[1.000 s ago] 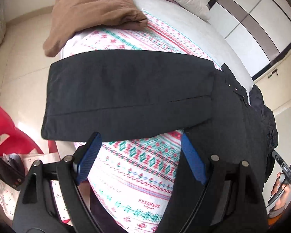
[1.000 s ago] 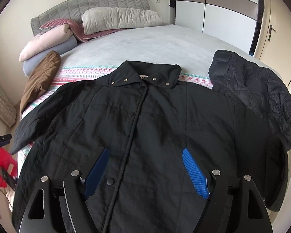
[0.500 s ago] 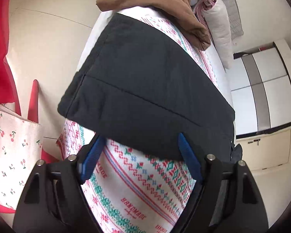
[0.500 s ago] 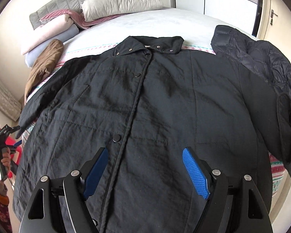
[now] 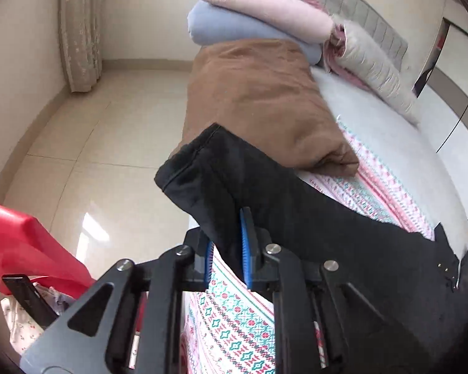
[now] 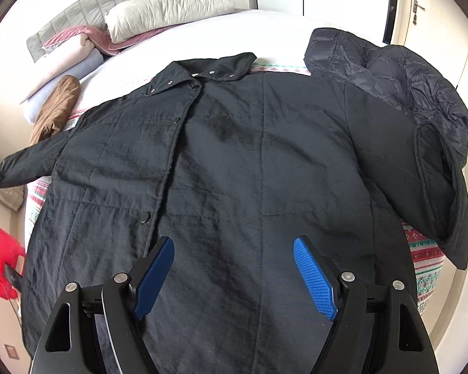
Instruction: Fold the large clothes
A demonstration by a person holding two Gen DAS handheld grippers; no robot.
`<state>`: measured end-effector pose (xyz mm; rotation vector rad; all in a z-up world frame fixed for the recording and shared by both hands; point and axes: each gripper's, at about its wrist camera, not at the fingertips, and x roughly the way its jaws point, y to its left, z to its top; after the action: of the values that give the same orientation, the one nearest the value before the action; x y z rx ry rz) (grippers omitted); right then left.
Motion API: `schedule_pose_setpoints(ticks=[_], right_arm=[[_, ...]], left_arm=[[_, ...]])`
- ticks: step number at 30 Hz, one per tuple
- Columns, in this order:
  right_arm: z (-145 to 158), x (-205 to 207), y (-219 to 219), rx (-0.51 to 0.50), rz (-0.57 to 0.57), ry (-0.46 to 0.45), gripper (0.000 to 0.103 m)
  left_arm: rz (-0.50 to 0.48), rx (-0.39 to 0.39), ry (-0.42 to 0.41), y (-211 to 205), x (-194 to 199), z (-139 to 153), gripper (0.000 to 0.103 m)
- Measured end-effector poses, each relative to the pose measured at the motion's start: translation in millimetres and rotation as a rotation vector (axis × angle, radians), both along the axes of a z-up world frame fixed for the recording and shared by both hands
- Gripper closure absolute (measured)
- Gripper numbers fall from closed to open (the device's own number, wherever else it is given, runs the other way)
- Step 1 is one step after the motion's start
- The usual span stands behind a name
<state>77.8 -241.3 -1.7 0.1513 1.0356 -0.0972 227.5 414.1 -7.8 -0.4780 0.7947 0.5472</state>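
Both tools share one build. The left gripper (image 5: 226,246) has a matte black frame of angular plastic arms with triangular cut-outs. Four round silver screw heads sit across its linkage. Its two fingers are narrow black bars faced with bright blue ribbed pads (image 5: 244,243).

The right gripper (image 6: 234,275) has the same black frame, again with four silver screws and triangular openings in the outer arms. Its blue pads (image 6: 315,275) are long and tapered, and the one right of the screws shows a fine knurled diamond texture.
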Motion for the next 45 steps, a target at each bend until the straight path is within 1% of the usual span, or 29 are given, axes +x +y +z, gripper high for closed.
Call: schedule_pose_setpoints(ticks=[1,2,3,4,5,6,7,10,12,14,18,22,25,27,29,31,34,36,38,39,40,41,42,43,45], right_arm=[[1.3,-3.2,-4.4,0.005,-0.004,-0.005,0.023],[3.1,-7.0,-9.4,0.006,-0.007,-0.012,0.023],[5.1,-11.3,-15.2,0.002,-0.012,-0.017,0.023],[6.9,-14.9,-21.5,-0.006,-0.019,-0.022,0.023],[9.0,-18.0,-27.8,-0.015,-0.028,-0.024,0.023],[11.4,-21.4,-36.5,-0.023,-0.044,-0.025,0.023],[13.9,-23.9,-44.2,-0.029,-0.062,-0.026,0.023],[21.9,-32.3,-69.5,-0.041,-0.125,-0.036,0.023],[27.3,-37.4,-84.1,-0.09,-0.163,-0.04,0.023],[32.6,-41.8,-98.4,-0.122,-0.201,-0.045,0.023],[40.3,-54.1,-134.9,-0.106,-0.28,-0.055,0.023],[46.5,-69.9,-172.5,-0.142,-0.355,-0.058,0.023],[48.4,-80.9,-198.7,-0.143,-0.402,-0.067,0.023],[45.3,-83.6,-205.4,-0.147,-0.386,-0.064,0.023],[36.9,-80.8,-203.8,-0.135,-0.337,-0.054,0.023],[24.2,-71.5,-196.8,-0.141,-0.279,-0.03,0.023],[-1.7,-50.3,-184.8,-0.166,-0.199,0.027,0.023],[-18.4,-37.0,-179.0,-0.228,-0.182,0.052,0.023],[-26.2,-28.8,-179.1,-0.314,-0.186,0.044,0.024],[-25.1,-27.5,-181.8,-0.345,-0.193,0.026,0.026],[-20.7,-27.7,-186.4,-0.339,-0.187,-0.002,0.035],[-13.1,-29.0,-192.1,-0.307,-0.175,-0.032,0.064],[-4.7,-30.1,-198.5,-0.275,-0.173,-0.046,0.084],[7.0,-32.5,-205.0,-0.278,-0.192,-0.066,0.092],[35.2,-37.1,-212.7,-0.357,-0.208,-0.123,0.094]], left_arm=[[-0.002,0.014,0.023,-3.6,-0.2,-0.9,0.078],[-0.01,0.036,0.023,-8.9,-2.7,-0.1,0.064],[-0.016,0.063,0.011,-15.1,-6.7,1.6,0.04],[-0.024,0.092,-0.005,-23.1,-16.0,3.6,0.03],[-0.041,0.117,-0.028,-30.0,-28.6,5.8,0.024],[-0.066,0.137,-0.041,-38.4,-32.8,8.4,0.024],[-0.096,0.148,-0.036,-46.0,-35.7,10.7,0.024],[-0.205,0.149,0.009,-76.9,-35.6,17.0,0.024],[-0.283,0.141,0.027,-103.3,-36.1,21.9,0.022],[-0.373,0.134,0.035,-132.8,-36.8,26.5,0.021],[-0.578,0.151,0.047,-198.1,-40.5,35.4,0.021],[-0.763,0.199,0.053,-264.2,-47.9,44.6,0.021],[-0.868,0.227,0.049,-307.5,-51.7,50.0,0.02],[-0.927,0.226,0.049,-335.8,-52.4,51.2,0.02],[-0.976,0.214,0.06,-363.0,-50.0,50.3,0.02],[-1.022,0.201,0.075,-391.4,-49.1,47.8,0.021],[-1.088,0.208,0.095,-430.7,-54.0,43.7,0.021],[-1.132,0.205,0.103,-454.3,-57.5,42.3,0.021],[-1.165,0.196,0.111,-472.8,-56.4,39.8,0.021],[-1.183,0.193,0.115,-482.4,-56.9,39.4,0.021],[-1.199,0.192,0.118,-491.8,-56.4,39.5,0.021],[-1.215,0.193,0.118,-501.2,-55.2,39.9,0.021],[-1.231,0.192,0.114,-510.9,-53.6,40.8,0.021],[-1.245,0.188,0.108,-521.9,-50.5,42.1,0.021],[-1.269,0.171,0.082,-544.3,-42.8,43.6,0.021]])
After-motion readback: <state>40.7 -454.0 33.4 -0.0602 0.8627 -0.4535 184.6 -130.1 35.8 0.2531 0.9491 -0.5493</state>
